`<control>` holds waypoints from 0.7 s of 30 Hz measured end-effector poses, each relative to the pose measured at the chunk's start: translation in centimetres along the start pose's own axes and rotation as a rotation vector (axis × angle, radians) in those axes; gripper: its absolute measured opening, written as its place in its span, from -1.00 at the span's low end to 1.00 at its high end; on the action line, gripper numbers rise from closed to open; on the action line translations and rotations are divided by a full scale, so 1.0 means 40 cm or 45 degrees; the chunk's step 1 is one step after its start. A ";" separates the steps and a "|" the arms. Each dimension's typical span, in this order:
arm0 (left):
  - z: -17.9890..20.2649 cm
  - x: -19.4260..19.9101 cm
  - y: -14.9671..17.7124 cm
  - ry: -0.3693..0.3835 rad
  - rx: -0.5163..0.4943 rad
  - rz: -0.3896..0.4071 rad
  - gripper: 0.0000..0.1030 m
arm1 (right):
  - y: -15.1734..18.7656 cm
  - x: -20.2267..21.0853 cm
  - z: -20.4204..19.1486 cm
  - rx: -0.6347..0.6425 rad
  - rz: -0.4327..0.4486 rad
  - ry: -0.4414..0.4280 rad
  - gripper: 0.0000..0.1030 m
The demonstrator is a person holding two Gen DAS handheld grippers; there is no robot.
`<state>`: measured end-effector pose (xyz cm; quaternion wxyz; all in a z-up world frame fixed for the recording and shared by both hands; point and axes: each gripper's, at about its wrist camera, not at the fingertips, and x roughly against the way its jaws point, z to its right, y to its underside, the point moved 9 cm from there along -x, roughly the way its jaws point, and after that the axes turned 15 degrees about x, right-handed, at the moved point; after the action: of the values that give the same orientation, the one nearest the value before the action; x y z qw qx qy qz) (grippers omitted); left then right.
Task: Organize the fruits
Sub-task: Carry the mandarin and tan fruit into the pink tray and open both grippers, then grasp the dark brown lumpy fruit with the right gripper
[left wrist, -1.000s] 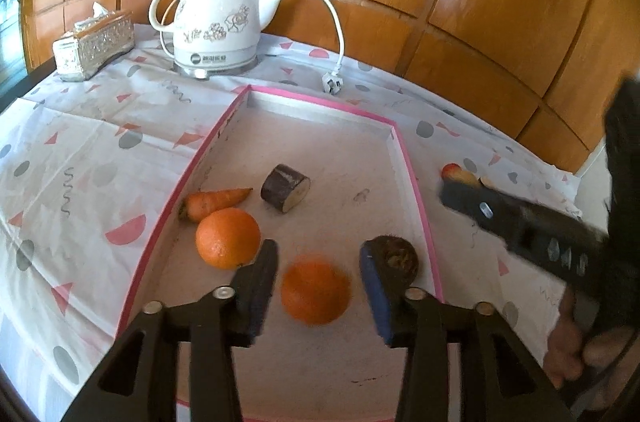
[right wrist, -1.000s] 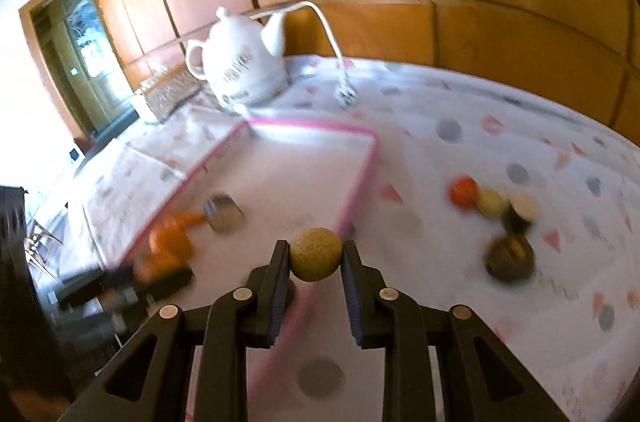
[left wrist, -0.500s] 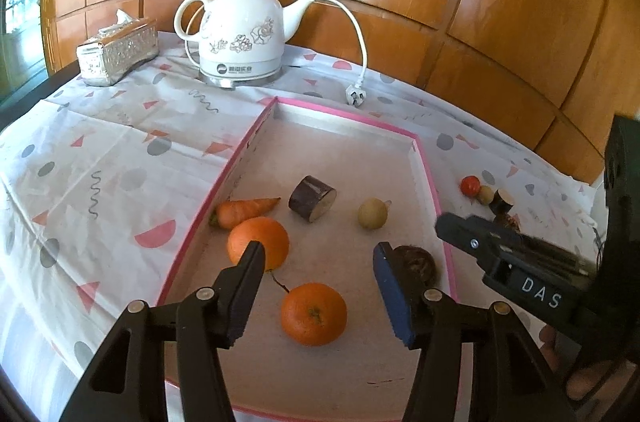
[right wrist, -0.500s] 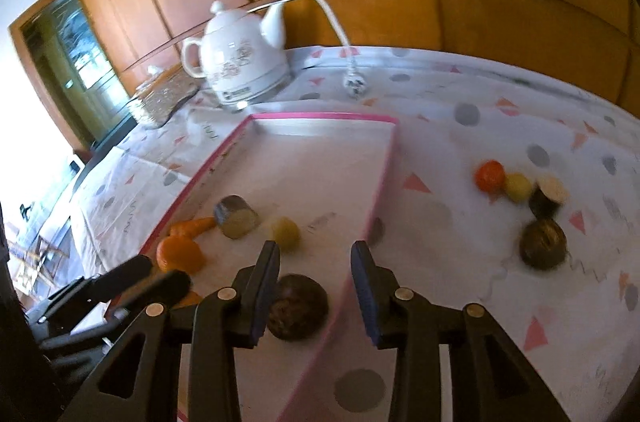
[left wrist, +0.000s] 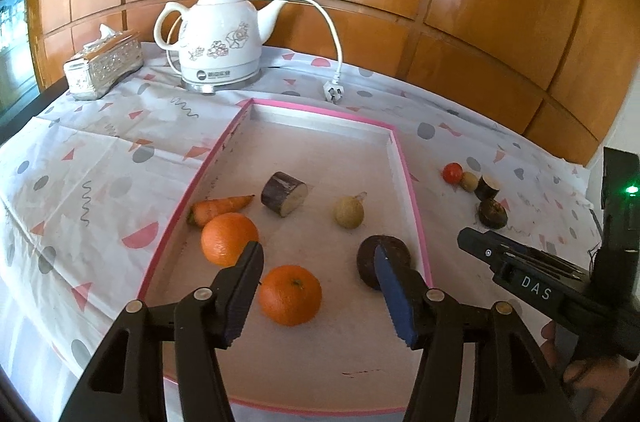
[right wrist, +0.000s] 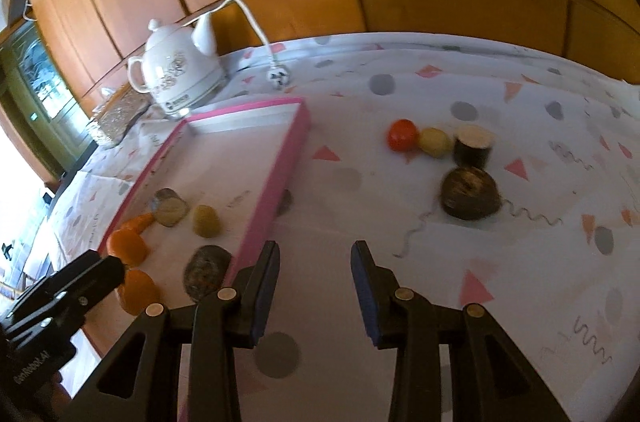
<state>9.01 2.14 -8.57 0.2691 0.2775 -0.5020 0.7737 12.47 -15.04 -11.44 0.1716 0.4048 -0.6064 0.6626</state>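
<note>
Over the pink-rimmed tray [left wrist: 416,206] your left gripper [left wrist: 320,286] hangs with its jaws apart; they have just been opening, and they press on nothing. The nearer orange [left wrist: 289,295] lies on the tray floor in the gap between the fingers, touching neither pad. A second orange [left wrist: 228,239] sits just behind the left finger, with a carrot [left wrist: 219,208] touching its far side. Further in you have a dark cut stub [left wrist: 284,193] with a pale face, a small yellowish round fruit [left wrist: 349,211] near the middle, and a dark brown round fruit [left wrist: 382,256] close to the tray's right rim, partly hidden by your right-hand finger pad.

Your right gripper [right wrist: 314,286] is outside the tray, above the patterned tablecloth [right wrist: 520,262] just beside the pink rim. Its jaws stand parted and empty. Ahead of it on the cloth, well apart from the tray, four pieces are still loose: a small red fruit [right wrist: 402,135], a yellowish one [right wrist: 435,141] touching it, a dark cut stub [right wrist: 473,144] beside that, and a large dark brown round fruit [right wrist: 470,193] nearest you.

At the back of the table stand a white kettle [left wrist: 222,40] with its unplugged cord, and a silvery tissue box [left wrist: 105,64] to its left.
</note>
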 end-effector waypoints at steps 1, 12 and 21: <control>0.004 0.001 0.002 0.002 -0.007 0.000 0.16 | 0.006 0.002 0.012 -0.008 -0.002 0.012 -0.28; 0.059 -0.001 0.019 0.043 -0.083 -0.021 0.16 | 0.076 0.012 0.181 -0.176 -0.047 0.158 -0.28; 0.090 -0.008 0.014 0.075 -0.095 -0.042 0.16 | 0.062 -0.005 0.234 -0.186 -0.051 0.200 -0.28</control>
<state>9.44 -1.44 -7.90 0.3067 0.2526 -0.5177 0.7577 13.88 -24.30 -13.83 0.2610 0.3501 -0.6295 0.6427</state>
